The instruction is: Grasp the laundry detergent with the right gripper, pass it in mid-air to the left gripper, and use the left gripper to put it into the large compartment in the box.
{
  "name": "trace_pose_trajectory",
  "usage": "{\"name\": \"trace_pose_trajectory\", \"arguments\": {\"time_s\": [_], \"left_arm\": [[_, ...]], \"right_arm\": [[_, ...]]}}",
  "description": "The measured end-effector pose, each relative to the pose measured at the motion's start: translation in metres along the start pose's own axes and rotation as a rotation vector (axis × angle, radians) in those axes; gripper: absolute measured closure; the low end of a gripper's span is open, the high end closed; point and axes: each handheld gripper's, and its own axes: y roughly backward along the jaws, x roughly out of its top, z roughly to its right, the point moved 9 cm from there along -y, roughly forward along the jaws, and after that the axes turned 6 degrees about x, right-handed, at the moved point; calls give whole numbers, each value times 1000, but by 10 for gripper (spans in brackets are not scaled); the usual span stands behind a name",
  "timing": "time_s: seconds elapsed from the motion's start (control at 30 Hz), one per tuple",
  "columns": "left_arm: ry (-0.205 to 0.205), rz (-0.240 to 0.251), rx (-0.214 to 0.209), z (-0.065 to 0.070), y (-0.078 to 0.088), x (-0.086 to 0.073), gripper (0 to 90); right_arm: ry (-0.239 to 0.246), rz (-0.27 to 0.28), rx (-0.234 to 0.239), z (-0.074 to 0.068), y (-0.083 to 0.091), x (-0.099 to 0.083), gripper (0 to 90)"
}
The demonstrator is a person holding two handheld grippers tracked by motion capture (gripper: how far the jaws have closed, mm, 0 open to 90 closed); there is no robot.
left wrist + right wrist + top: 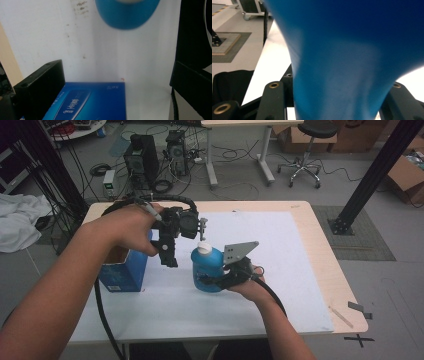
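While the right gripper (216, 281) clamps the blue bottle (206, 269) at its waist, the bottle stands upright at mid-table on the white mat (280, 270). Left gripper (169, 256) hangs above the mat just beside the blue box (122, 272), jaws spread, nothing between them. Floor clutter behind.

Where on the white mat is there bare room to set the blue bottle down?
Free: the mat right of the blue bottle out to the table edge, and the front strip. Crowded: the left, where the blue box and left gripper sit close to the bottle.
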Motion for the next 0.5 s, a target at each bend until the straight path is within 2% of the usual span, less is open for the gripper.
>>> {"name": "trace_pose_trajectory", "arguments": {"time_s": [0.3,0.5], "left_arm": [[-6,3,-9,7,-5,3,3],[-7,2,-31,18,-18,0,3]], "right_arm": [[22,9,35,-6,-23,10,453],[30,5,55,-9,-41,15,452]]}}
